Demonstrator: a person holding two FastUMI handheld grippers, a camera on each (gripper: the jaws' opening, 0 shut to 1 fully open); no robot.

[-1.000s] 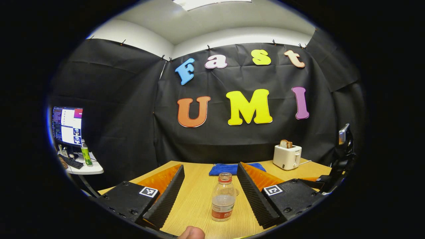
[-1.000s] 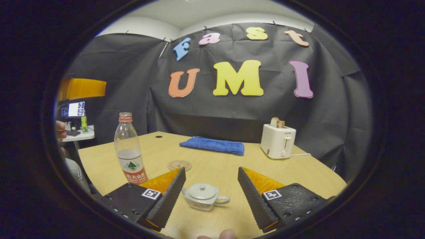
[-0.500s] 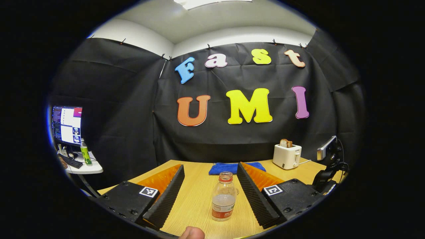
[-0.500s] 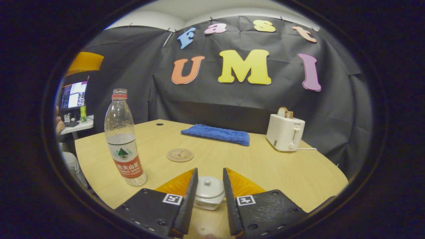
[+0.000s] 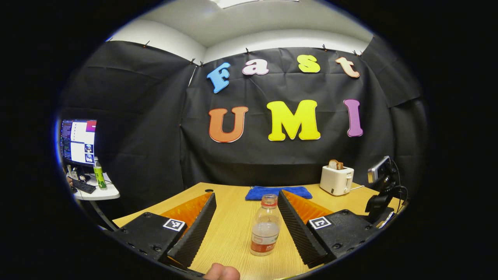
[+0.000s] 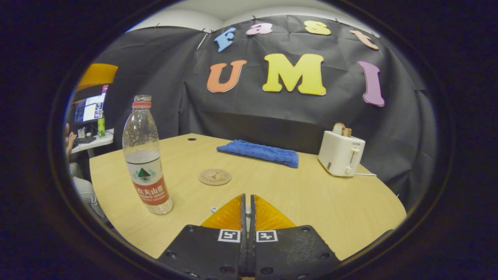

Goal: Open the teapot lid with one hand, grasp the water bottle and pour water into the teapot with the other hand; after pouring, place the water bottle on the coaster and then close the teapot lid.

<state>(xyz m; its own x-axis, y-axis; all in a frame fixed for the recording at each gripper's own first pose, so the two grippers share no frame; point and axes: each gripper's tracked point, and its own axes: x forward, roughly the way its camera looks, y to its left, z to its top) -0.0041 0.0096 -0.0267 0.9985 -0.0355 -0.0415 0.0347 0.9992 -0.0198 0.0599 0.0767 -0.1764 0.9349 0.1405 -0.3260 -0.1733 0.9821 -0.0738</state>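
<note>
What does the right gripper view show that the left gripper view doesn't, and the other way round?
Right gripper view: the coaster on the table, and the right gripper with fingers closed, seemingly on the teapot lid. Left gripper view: the left gripper with fingers open either side of the water bottle, and the right gripper farther off. Both: the water bottle, blue towel, toaster and monitor.

Clear glossy plastic water bottle (image 6: 144, 155) – matt wood-grain table (image 6: 311, 198) – blue cloth towel (image 6: 258, 153).
</note>
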